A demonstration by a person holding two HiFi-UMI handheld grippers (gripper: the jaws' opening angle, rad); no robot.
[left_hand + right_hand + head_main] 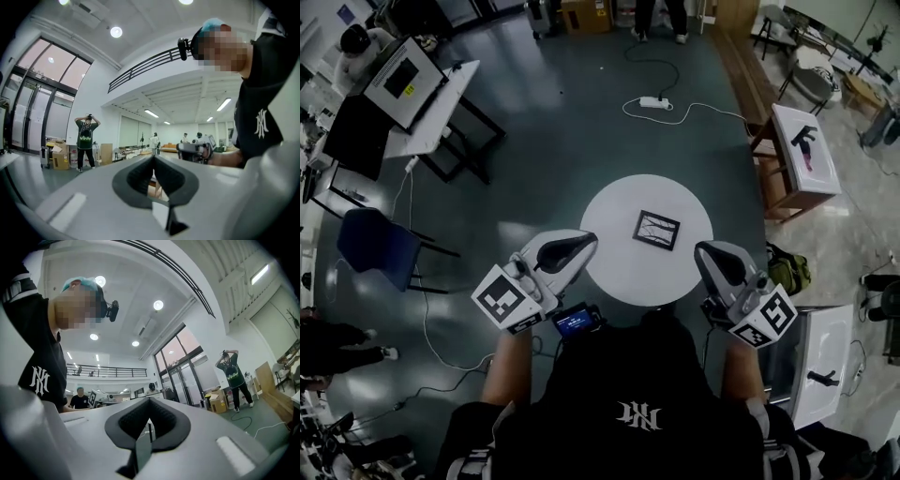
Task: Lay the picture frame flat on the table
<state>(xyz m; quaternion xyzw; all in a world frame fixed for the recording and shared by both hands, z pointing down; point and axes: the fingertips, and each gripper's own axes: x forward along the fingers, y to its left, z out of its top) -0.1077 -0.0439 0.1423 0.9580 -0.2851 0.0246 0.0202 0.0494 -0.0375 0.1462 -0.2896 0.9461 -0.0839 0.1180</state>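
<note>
The picture frame [656,230] is dark-edged with a pale lined picture. It appears to lie flat on the round white table [619,272], right of the table's middle. My left gripper [584,243] hovers at the table's near left edge, shut, with nothing between its jaws. At the table's near right edge, my right gripper [709,253] is also shut and empty. Neither touches the frame, which lies ahead of and between them. The left gripper [153,160] and the right gripper [149,403] both point up into the room in their own views, where the frame and the table are hidden.
A power strip [654,102] with its cable lies on the floor beyond the table. A blue chair [380,248] and a desk [427,108] stand at left. White stands [804,150] and a green bag [787,270] are at right. A person [86,140] stands far off.
</note>
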